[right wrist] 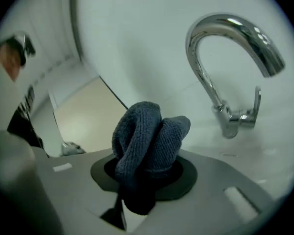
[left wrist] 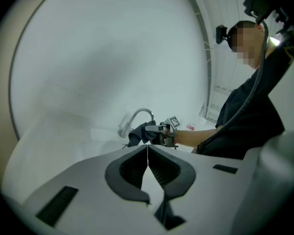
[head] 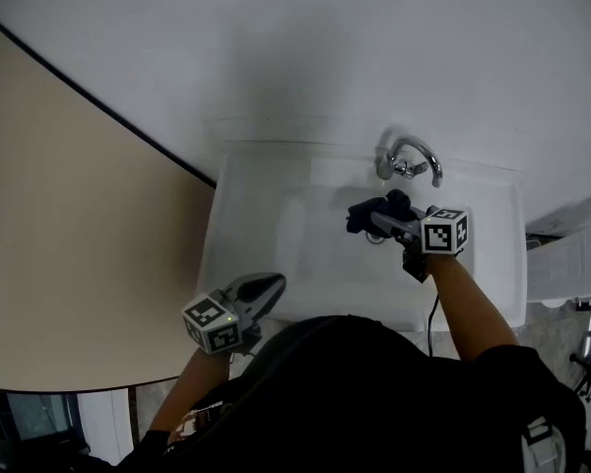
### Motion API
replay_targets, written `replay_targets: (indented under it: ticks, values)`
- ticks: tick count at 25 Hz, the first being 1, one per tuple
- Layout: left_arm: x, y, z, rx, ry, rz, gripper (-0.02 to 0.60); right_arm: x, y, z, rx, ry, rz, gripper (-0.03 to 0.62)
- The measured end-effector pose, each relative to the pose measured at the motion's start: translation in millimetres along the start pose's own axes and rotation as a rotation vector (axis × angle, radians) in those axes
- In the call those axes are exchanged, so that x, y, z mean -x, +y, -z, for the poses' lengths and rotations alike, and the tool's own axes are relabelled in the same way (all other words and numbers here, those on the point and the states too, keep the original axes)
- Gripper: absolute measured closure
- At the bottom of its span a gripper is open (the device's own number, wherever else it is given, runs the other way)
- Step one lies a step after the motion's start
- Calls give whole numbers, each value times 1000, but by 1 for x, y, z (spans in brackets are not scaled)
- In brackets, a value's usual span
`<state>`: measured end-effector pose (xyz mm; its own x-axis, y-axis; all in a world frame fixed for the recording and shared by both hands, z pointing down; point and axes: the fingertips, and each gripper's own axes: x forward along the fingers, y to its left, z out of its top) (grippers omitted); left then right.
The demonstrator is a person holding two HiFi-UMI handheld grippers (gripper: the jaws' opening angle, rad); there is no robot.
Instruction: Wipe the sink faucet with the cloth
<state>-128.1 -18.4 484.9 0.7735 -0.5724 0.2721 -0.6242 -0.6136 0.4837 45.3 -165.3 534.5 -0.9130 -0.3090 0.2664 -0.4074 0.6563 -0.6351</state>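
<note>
Over the sink, right claw grips bunched cloth near the faucet; left claw closed, empty.

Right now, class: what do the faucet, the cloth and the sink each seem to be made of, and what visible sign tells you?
The faucet: polished metal, likely chrome-plated, judging by mirror-bright highlights along its curve.
The cloth: dark blue-grey textile, knitted or terry-like, matte, with a ribbed looped texture and soft folds.
The sink: smooth and white, probably ceramic or enamel.
</note>
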Motion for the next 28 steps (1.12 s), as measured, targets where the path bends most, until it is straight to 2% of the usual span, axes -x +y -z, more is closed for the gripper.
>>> replay_targets:
  ticks: [2,4,6,8,11,13,15,18,22,24,28]
  values:
    - [-8,-9,-16,-115,-22,48,578,8,53,-8,-153,-55,-199,487]
    - [-16,-24,-32,-248,-48,106,577,18,108,-17,-204,-56,-355,487]
    - [-23,-47,-55,-420,-77,172,575,29,155,-30,-219,-40,-467,487]
    - [-28,-75,-77,-612,-77,236,466,36,191,-41,-221,-15,-527,487]
    - [-42,-107,-95,-833,-57,320,240,37,213,-43,-210,30,-512,487]
    - [-52,-122,-95,-943,-48,380,173,33,222,-39,-210,50,-495,487]
    - [-52,-144,-86,-998,-31,436,140,31,246,-28,-205,71,-514,487]
    - [-46,-178,-74,-1004,-1,492,138,32,287,-12,-192,112,-569,487]
    - [-54,-162,-70,-981,28,552,143,13,286,-18,-235,117,-604,487]
    - [-48,-171,-65,-986,22,555,287,20,292,-19,-260,100,-622,487]
    - [-42,-174,-55,-984,26,561,321,24,295,-6,-285,141,-650,482]
